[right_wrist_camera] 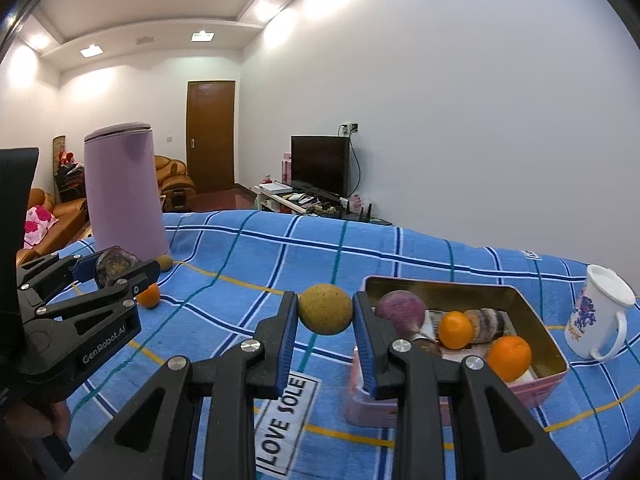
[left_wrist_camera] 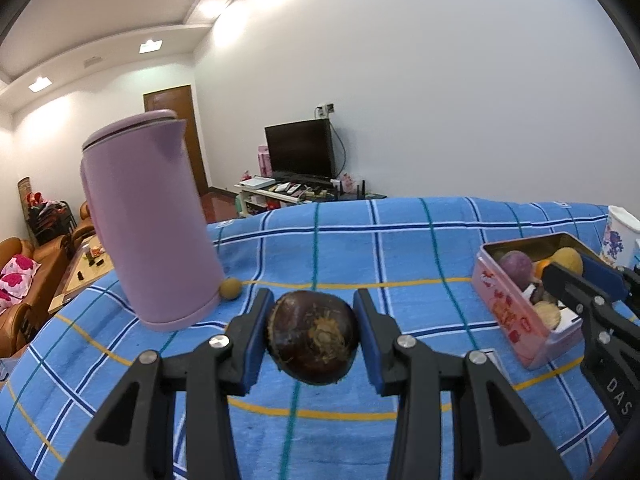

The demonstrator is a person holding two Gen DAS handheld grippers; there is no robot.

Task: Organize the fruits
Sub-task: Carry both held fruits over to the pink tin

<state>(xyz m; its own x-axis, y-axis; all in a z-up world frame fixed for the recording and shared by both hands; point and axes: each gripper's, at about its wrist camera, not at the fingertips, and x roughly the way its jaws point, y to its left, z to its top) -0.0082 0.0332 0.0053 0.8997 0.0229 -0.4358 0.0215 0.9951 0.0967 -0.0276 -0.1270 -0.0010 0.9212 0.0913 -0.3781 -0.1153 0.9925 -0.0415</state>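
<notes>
Where white walls meet, a blue plaid cloth covers the surface.

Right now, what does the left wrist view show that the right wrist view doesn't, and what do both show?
Only the left wrist view shows the dark fruit head-on between the left fingers. Only the right wrist view shows the yellow fruit gripped by the right fingers, a loose orange on the cloth, and the whole mug. Both show the purple kettle, the small brown fruit beside it and the tin.
</notes>
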